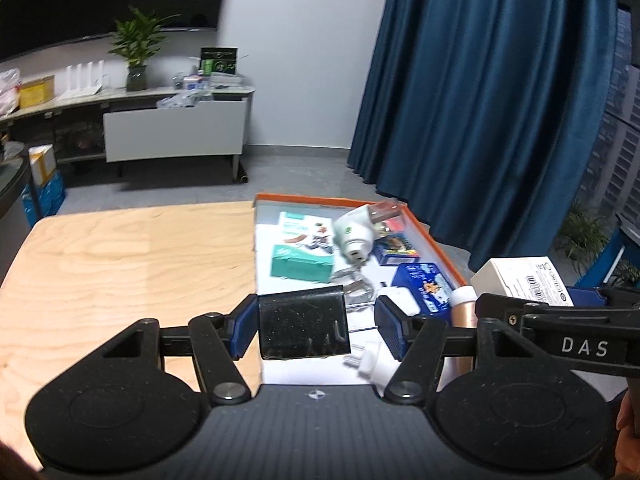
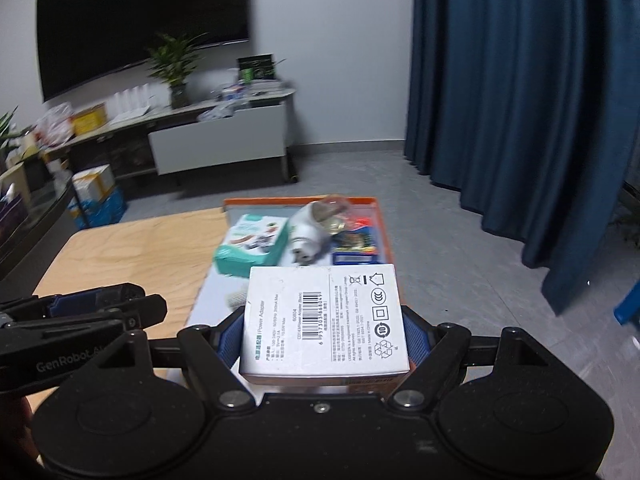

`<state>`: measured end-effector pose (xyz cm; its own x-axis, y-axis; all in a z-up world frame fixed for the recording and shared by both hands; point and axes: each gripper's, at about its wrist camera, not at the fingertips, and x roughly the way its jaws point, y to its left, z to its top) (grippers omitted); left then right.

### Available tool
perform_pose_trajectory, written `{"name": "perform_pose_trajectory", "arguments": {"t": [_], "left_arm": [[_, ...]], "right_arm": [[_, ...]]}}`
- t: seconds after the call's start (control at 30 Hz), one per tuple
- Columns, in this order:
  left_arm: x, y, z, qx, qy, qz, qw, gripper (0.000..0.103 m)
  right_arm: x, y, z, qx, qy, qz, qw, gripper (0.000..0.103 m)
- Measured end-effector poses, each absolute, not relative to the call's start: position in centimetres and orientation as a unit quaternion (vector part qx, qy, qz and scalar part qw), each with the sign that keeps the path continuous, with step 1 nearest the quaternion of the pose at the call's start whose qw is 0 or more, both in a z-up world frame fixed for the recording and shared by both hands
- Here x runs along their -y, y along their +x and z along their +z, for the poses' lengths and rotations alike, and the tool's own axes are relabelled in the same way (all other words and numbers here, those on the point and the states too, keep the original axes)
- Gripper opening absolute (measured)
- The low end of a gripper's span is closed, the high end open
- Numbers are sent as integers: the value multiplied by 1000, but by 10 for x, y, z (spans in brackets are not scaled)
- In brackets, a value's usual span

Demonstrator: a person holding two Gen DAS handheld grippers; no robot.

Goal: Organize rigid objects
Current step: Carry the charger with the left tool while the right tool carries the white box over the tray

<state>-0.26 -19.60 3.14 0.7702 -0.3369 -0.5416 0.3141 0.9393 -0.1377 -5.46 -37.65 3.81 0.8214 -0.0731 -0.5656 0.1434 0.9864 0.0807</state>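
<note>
White box point(image 2: 324, 320) in right tool point(image 2: 325, 334)

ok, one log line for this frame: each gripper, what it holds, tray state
left gripper: black block against one pad | right gripper: shut on white box | tray: items inside | table

I am standing in what looks like an office lounge or meeting room. A large dark wall-mounted screen point(image 2: 140, 28) hangs above a long low grey media cabinet point(image 1: 176, 128) cluttered with cardboard boxes and a green potted plant point(image 1: 138, 52) (in a dark pot). Heavy teal floor-length curtains point(image 1: 492, 108) cover the window, grey carpet runs underfoot, and a pale plywood tabletop point(image 1: 128, 272) sits before me.
</note>
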Motion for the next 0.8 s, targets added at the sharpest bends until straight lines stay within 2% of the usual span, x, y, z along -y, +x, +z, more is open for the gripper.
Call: {"name": "perform_pose_trajectory", "arguments": {"t": [0.8], "left_arm": [[217, -2, 35, -299, -7, -165, 940, 63]], "right_arm": [[391, -39, 44, -282, 62, -57, 956, 92]]}}
